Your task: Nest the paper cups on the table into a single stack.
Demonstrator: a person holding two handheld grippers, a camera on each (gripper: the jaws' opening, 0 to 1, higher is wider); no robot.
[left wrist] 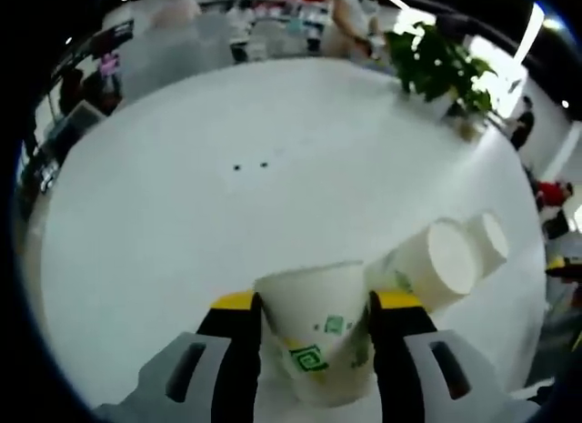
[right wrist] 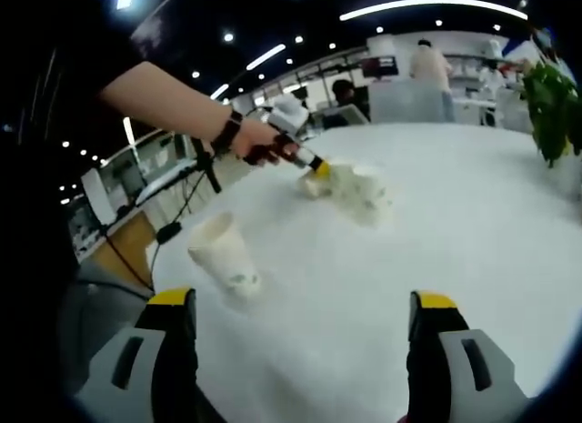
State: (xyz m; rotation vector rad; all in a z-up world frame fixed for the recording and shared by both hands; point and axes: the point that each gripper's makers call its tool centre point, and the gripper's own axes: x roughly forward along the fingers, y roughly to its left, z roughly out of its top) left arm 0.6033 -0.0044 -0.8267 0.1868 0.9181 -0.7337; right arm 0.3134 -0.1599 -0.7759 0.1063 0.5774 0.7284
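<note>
At lower centre, left gripper point(left wrist: 314, 337) clamps a paper cup point(left wrist: 320, 327) beside lying cups point(left wrist: 455, 255).
Right gripper point(right wrist: 300, 327) waits wide apart; lone cup point(right wrist: 225, 252) stands mid-left.

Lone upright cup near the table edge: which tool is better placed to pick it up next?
Right. The right tool is open and empty, with the lone cup just ahead of it. The left tool is already shut on a cup.

You are working at a large white table point(left wrist: 182, 223) in a big open hall. A dark ceiling point(right wrist: 300, 9) carries long light strips and small round spotlights. A leafy green plant point(left wrist: 436, 64) stands at the table's far edge. Behind it, you can see counters and people, all blurred.
</note>
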